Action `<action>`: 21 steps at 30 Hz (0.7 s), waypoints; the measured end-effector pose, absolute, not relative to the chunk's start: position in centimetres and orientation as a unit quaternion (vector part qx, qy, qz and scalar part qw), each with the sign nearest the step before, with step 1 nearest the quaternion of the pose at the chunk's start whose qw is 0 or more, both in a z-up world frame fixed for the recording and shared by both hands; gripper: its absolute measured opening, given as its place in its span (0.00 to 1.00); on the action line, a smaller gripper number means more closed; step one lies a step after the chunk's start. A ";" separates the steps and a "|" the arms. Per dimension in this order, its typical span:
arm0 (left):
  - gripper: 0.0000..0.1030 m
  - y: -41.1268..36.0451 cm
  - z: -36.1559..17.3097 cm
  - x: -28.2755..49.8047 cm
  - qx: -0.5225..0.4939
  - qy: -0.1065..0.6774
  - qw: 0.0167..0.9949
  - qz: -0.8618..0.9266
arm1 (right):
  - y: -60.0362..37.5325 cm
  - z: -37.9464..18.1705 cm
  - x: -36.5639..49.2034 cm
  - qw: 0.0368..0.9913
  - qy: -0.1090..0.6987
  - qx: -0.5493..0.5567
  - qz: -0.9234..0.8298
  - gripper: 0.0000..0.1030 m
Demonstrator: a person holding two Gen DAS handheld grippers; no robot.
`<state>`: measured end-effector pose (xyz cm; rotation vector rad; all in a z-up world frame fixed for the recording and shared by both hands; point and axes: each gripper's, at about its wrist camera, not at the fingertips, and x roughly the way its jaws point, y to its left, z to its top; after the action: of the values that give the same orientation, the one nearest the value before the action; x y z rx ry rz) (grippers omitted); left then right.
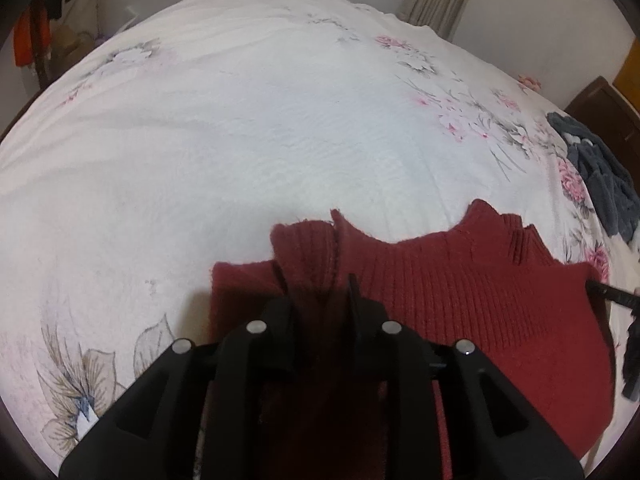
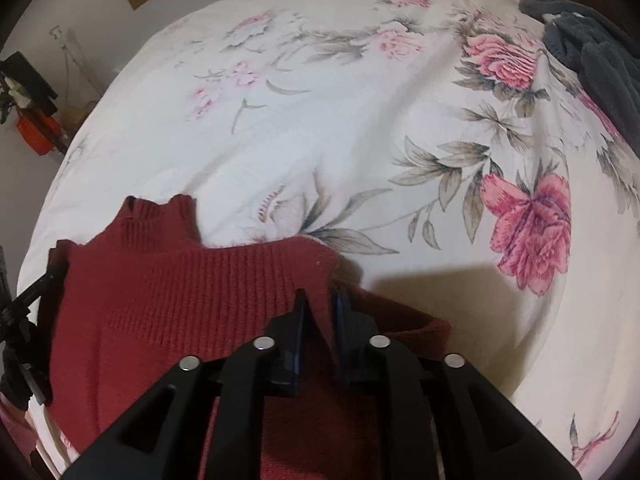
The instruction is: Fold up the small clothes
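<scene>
While both tools reach forward low over the bed [image 1: 240,128], the left tool [image 1: 320,292] is clenched on the red sweater [image 1: 460,292] at its left shoulder and sleeve, and the right tool [image 2: 320,304] grips its right shoulder. One red sweater lies near the bed's near edge; one dark grey garment [image 2: 592,52] sits by the far right corner. No writing is legible.

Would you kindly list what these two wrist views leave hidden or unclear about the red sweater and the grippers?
- Red sweater lower body: hidden behind the left gripper and cut off by the left view's bottom edge.
- Right gripper grip: right view, fabric covers the pads' contact.
- Dark garment: cropped by both views' rims, type unclear.
</scene>
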<state>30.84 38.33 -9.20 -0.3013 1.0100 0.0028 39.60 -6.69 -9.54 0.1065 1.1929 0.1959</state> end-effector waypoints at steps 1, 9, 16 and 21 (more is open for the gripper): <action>0.23 38.5 -8.9 30.7 -0.146 0.480 0.865 0.005 | -6.9 -9.4 39.5 0.821 0.561 0.053 0.089 0.23; 0.27 40.2 -3.1 26.6 -0.173 0.420 0.890 0.020 | -10.2 -4.4 35.3 0.834 0.533 0.091 0.111 0.37; 0.36 36.0 0.1 20.5 -0.130 0.410 0.902 -0.038 | -12.9 -3.6 27.4 0.813 0.557 0.102 0.136 0.46; 0.38 32.8 -1.9 17.7 -0.122 0.447 0.883 -0.074 | -13.9 -5.9 22.8 0.790 0.580 0.133 0.148 0.46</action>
<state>17.66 32.78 -1.90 -0.2536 0.9304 -0.1538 22.82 -13.86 -5.89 0.2860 1.2487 0.3197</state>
